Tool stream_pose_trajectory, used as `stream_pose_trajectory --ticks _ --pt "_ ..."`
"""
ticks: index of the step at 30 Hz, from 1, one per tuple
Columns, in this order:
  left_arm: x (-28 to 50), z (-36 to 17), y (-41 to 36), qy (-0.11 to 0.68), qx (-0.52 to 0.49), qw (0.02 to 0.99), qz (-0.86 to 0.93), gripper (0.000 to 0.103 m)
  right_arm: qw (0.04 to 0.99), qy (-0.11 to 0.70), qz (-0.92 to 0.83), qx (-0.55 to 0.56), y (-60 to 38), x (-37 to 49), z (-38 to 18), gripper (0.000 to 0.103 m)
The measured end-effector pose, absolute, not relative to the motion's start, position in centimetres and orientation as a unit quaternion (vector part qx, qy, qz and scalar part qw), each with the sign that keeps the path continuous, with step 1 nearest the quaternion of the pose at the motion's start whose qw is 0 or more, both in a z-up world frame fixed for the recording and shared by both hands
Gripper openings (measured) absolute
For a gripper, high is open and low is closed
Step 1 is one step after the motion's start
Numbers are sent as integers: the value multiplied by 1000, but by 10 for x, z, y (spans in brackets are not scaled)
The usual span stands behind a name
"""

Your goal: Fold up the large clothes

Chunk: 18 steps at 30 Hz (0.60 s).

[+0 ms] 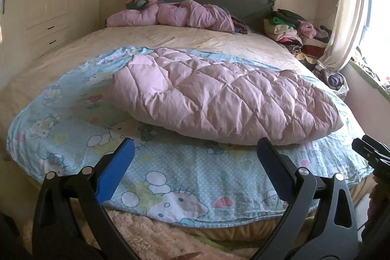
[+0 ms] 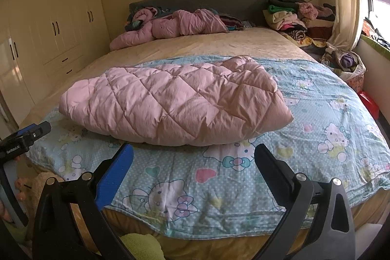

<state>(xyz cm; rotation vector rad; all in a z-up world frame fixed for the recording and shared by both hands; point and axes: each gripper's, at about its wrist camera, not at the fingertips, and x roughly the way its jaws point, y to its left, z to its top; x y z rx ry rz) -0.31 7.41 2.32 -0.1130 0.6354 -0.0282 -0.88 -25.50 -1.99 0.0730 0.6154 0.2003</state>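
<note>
Holding both grippers above near edge of bed, nothing grasped. My left gripper (image 1: 195,155) has fingers wide apart; my right gripper (image 2: 193,157) same, empty. Pink quilted garment (image 2: 170,104) lies puffy on cartoon sheet (image 2: 316,138), near middle of bed, apart from both grippers.

Risks, as I judge:
- thick padding may slip from pads if bite is shallow;
- pinching too deep may catch cartoon sheet together and drag it;
- slippery fill may spring open, so fold does not stay;
- uneven lift of two sides gives crooked fold.
</note>
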Motion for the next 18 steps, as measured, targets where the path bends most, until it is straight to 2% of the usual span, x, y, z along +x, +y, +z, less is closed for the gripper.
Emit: stream_pose_trajectory --ticks 18 --pt "-3 23 75 312 -55 949 -13 94 947 302 102 39 -253 -11 -19 99"
